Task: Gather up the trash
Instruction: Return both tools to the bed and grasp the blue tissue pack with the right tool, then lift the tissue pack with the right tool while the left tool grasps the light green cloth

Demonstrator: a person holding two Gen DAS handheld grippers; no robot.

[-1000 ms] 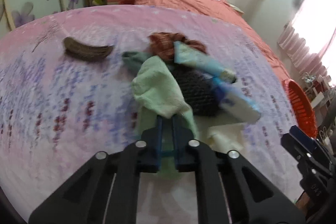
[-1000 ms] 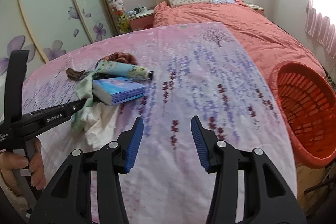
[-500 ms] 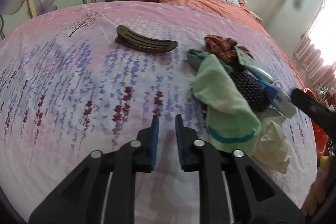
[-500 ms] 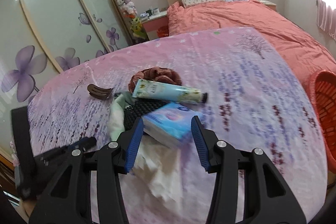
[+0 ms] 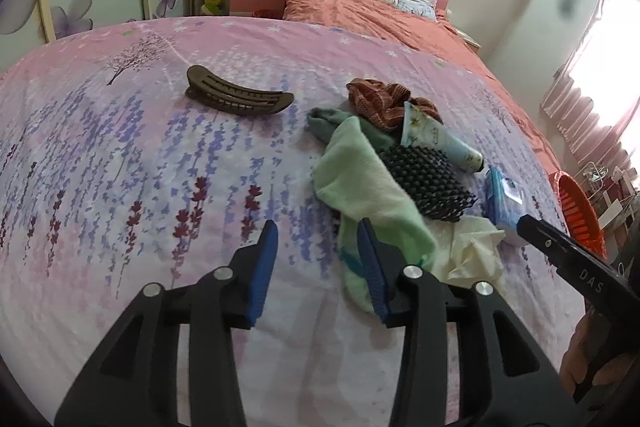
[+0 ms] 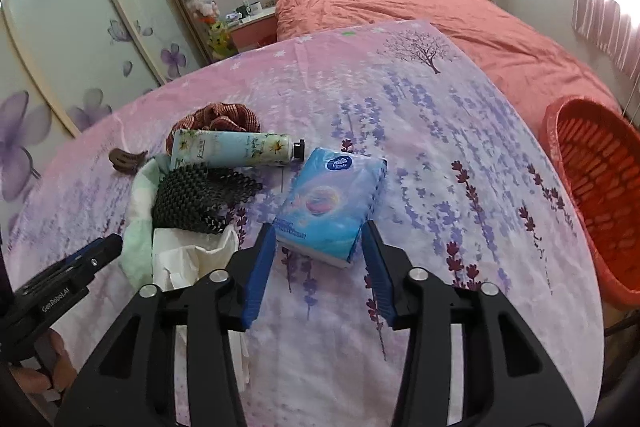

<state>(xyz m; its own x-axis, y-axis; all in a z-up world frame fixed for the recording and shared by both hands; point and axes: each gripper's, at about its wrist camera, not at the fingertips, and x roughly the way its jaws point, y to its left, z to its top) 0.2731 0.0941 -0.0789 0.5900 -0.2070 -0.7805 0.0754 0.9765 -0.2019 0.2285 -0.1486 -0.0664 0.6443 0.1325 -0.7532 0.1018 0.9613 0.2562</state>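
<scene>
Left gripper: let go of the green cloth held a second ago, jaws opening, nothing between them, now over bare pink sheet lower centre. Right gripper: half-wide, swung from empty sheet onto the tissue pack, near corner of pack just between the pads, not pinched yet.

Reads as cloth set aside to uncover trash. Likely trash: crumpled cream paper, lower left of right view, touching cloth and black mesh piece. Red basket at right edge, apparently empty.
</scene>
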